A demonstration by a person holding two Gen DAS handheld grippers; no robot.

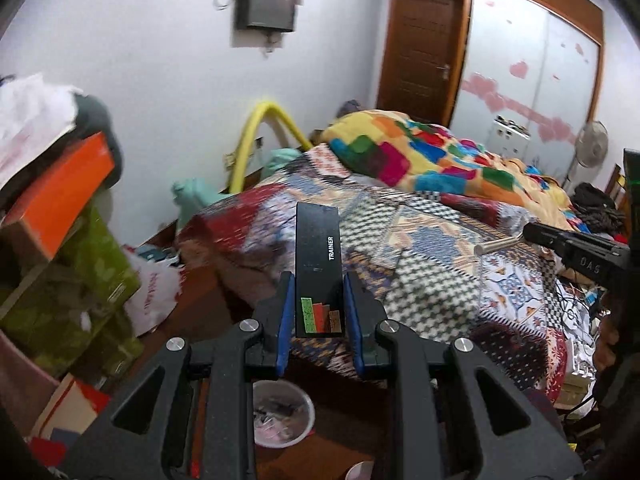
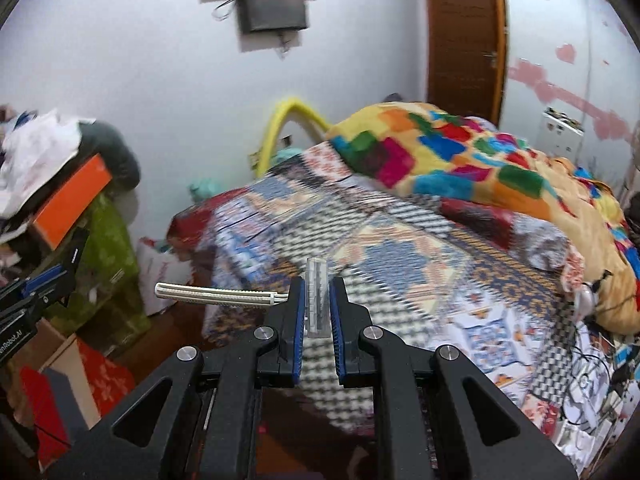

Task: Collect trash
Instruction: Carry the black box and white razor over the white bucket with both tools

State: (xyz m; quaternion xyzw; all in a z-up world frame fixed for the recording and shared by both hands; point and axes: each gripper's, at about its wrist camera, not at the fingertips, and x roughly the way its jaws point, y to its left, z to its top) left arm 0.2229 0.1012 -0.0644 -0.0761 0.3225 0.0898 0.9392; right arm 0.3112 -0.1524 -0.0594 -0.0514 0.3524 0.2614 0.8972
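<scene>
My left gripper [image 1: 319, 284] is shut on a flat black box [image 1: 318, 248] with "TRAINER" printed on it; the box stands upright between the blue pads. My right gripper [image 2: 317, 292] is shut on a disposable razor [image 2: 224, 295]: its clear-capped head [image 2: 317, 296] sits between the pads and its white handle sticks out to the left. The right gripper [image 1: 576, 248] also shows at the right edge of the left wrist view, the razor handle [image 1: 496, 245] poking out. The left gripper [image 2: 36, 292] shows at the left edge of the right wrist view.
A bed [image 1: 420, 248] with a patterned quilt and a bright patchwork blanket [image 2: 460, 160] fills the middle. Stacked green and orange boxes [image 1: 68, 264] stand on the left. A white round bin [image 1: 280, 416] with scraps sits on the floor below my left gripper. Clutter lies at right.
</scene>
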